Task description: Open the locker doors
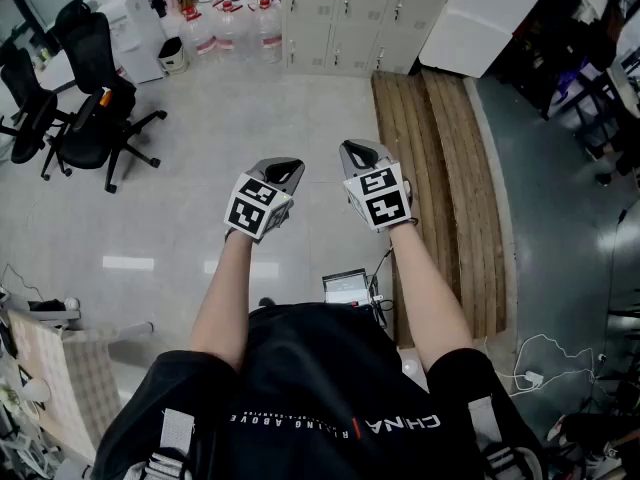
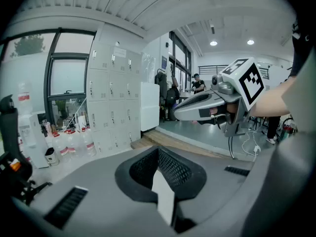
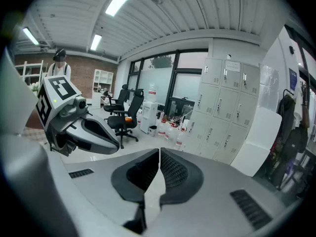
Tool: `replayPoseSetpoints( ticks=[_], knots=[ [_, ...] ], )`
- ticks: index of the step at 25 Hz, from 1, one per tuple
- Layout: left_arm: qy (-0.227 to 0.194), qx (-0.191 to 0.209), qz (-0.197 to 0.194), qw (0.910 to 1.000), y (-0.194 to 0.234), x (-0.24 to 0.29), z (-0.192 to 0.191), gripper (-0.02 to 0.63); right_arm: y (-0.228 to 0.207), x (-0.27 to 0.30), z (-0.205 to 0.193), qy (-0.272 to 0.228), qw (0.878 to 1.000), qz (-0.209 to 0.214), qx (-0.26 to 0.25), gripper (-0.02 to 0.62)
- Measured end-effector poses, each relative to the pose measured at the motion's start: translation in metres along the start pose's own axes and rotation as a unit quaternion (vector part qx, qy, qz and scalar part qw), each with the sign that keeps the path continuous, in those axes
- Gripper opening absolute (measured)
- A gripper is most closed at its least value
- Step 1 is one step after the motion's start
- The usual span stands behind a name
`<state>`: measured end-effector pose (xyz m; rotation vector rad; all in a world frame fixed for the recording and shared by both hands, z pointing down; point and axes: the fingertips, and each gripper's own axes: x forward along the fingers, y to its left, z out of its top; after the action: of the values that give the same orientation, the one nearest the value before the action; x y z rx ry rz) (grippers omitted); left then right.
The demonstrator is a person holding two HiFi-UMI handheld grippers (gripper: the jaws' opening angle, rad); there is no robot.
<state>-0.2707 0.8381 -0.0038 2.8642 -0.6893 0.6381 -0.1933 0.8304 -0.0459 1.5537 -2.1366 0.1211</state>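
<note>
A bank of pale grey lockers [image 1: 350, 18] stands against the far wall, all its doors closed; it also shows in the left gripper view [image 2: 113, 98] and the right gripper view [image 3: 222, 112]. My left gripper [image 1: 287, 168] and right gripper [image 1: 352, 151] hang side by side in mid-air over the floor, well short of the lockers. The left gripper [image 2: 158, 151] has its jaws shut with nothing between them. So does the right gripper [image 3: 158, 154]. Each gripper shows in the other's view: the right one [image 2: 207, 102] and the left one [image 3: 84, 132].
Black office chairs [image 1: 90, 98] stand at the left. Several water bottles [image 1: 235, 28] line the wall left of the lockers. A white panel [image 1: 480, 18] leans to their right. Wooden planks [image 1: 440, 168] lie along the right. A small device [image 1: 347, 286] sits by my feet.
</note>
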Motion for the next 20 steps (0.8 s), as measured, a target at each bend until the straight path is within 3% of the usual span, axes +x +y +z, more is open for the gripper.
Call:
replayPoseSetpoints(
  ticks=[20],
  knots=[
    [0.001, -0.004, -0.009, 1.0000, -0.014, 0.002, -0.007, 0.020, 0.002, -0.009, -0.012, 0.003, 1.000, -0.008, 0.028, 0.037]
  ],
)
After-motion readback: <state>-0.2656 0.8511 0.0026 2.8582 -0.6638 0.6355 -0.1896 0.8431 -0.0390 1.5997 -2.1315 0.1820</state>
